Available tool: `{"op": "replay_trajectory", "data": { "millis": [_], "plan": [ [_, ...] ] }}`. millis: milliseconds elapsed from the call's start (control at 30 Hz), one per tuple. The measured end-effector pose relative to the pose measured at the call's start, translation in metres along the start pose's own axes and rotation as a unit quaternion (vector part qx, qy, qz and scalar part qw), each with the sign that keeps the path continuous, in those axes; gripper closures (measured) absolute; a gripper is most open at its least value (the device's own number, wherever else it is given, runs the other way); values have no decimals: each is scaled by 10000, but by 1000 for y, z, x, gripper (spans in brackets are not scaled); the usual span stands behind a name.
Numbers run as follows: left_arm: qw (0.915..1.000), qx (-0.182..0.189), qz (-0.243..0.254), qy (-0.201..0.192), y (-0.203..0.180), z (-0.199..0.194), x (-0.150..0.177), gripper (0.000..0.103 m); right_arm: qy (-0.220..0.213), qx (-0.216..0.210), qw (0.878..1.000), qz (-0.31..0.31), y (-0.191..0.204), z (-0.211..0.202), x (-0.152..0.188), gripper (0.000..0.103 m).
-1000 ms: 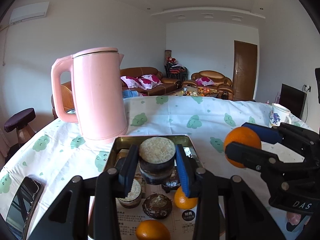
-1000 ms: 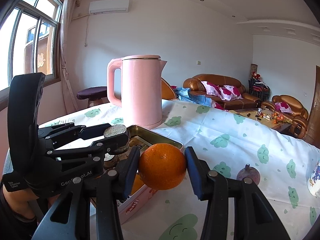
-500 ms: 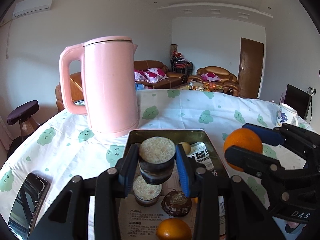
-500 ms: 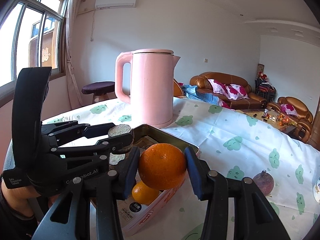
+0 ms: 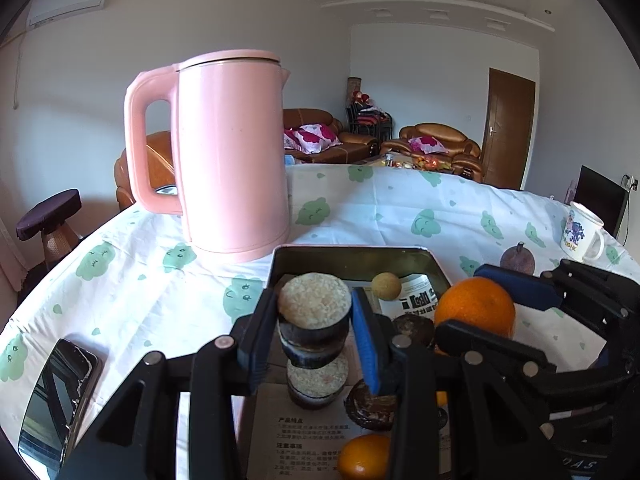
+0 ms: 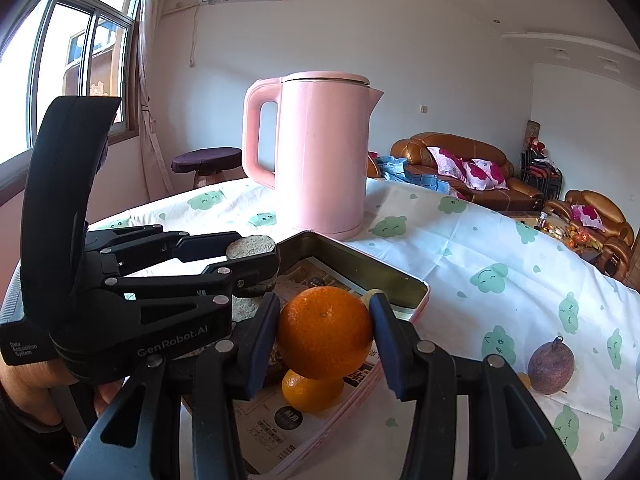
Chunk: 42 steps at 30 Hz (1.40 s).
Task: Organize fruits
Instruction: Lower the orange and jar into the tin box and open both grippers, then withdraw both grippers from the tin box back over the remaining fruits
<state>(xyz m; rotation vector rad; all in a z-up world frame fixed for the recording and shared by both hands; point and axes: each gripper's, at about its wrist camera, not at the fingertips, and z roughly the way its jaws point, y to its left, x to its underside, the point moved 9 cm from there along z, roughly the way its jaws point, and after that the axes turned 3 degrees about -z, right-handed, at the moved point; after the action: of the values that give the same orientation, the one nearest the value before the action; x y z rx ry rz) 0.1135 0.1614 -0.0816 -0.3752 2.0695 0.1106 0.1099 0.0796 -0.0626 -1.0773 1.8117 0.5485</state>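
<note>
My left gripper (image 5: 314,320) is shut on a dark halved fruit with pale flesh (image 5: 314,300), held above the near part of the paper-lined tin tray (image 5: 352,254). My right gripper (image 6: 325,336) is shut on an orange (image 6: 324,320) over the tray's right side (image 6: 360,268). In the tray lie another pale-topped half (image 5: 316,380), a dark half (image 5: 372,404), an orange (image 6: 312,394) and a small yellow round fruit (image 5: 386,286). A purple round fruit (image 6: 551,368) sits on the cloth to the right of the tray.
A tall pink kettle (image 5: 232,152) stands just behind the tray's far left corner. A phone (image 5: 60,396) lies at the near left. A white mug (image 5: 580,232) stands at the far right, near the table's edge. A hand holds the left gripper's grip at the lower left of the right wrist view.
Both grippers have moved forward over the tray towards the kettle, which now looks larger. Each still holds its fruit. The purple fruit has come into the left wrist view.
</note>
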Motion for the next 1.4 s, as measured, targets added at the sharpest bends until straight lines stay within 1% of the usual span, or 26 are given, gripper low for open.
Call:
{"op": "replay_trajectory", "data": {
  "millis": [167, 233, 300, 333, 367, 400, 467, 533, 600, 633, 667, 733, 867, 967, 1033, 1100, 1200, 1333, 1400],
  "plan": [
    [10000, -27, -3, 21, 2, 1, 0, 63, 96, -71, 9999, -34, 4, 6, 3, 54],
    [10000, -52, -15, -20, 3, 0, -1, 63, 124, -162, 9998, 3, 5, 8, 4, 54],
    [9999, -97, -18, -44, 4, -1, -2, 62, 138, -209, 9997, 32, 5, 10, 5, 53],
    [9999, -120, -51, -56, 6, -1, -3, 57, 136, -223, 9997, 43, 5, 10, 5, 52],
    [9998, -139, -89, -82, 7, -2, -3, 52, 117, -203, 9997, 61, 4, 9, 5, 48],
    [9998, -138, -122, -111, 8, -4, -4, 49, 95, -166, 9998, 90, 2, 8, 4, 44],
    [9995, -173, -189, -195, 9, -8, -7, 33, 64, -132, 9998, 164, -2, 4, 3, 38],
    [9992, -129, -190, -327, 4, -14, -12, 28, 30, -98, 9997, 240, -8, -4, 3, 37],
    [9991, -64, -129, -407, -6, -20, -16, 25, 57, 22, 9997, 247, -15, -13, 5, 36],
    [9989, -39, -106, -458, -12, -23, -18, 21, 74, 83, 9997, 220, -20, -19, 7, 36],
    [9987, -8, -88, -509, -19, -25, -20, 17, 108, 181, 9996, 190, -26, -24, 10, 36],
    [9983, 102, -19, -577, -35, -28, -23, 14, 172, 431, 9988, 180, -45, -37, 16, 36],
    [9974, 353, 262, -569, -79, -27, -26, 13, 327, 942, 9937, 519, -100, -63, 31, 34],
    [9961, 551, 482, -485, -114, -22, -25, 13, 338, 1433, 9846, 942, -149, -83, 40, 34],
    [9947, 679, 652, -401, -137, -16, -24, 13, 292, 1618, 9779, 1289, -176, -95, 47, 33],
    [9941, 701, 772, -286, -156, -7, -22, 13, 309, 1734, 9720, 1554, -196, -101, 54, 32],
    [9936, 771, 824, -77, -178, 10, -21, 13, 379, 1835, 9663, 1767, -212, -103, 63, 31],
    [9900, 887, 1032, 361, -207, 37, -11, 16, 466, 1882, 9642, 1809, -220, -102, 69, 31],
    [9884, 892, 1072, 597, -216, 49, -3, 22, 503, 1923, 9632, 1808, -223, -101, 71, 31]
  ]
}}
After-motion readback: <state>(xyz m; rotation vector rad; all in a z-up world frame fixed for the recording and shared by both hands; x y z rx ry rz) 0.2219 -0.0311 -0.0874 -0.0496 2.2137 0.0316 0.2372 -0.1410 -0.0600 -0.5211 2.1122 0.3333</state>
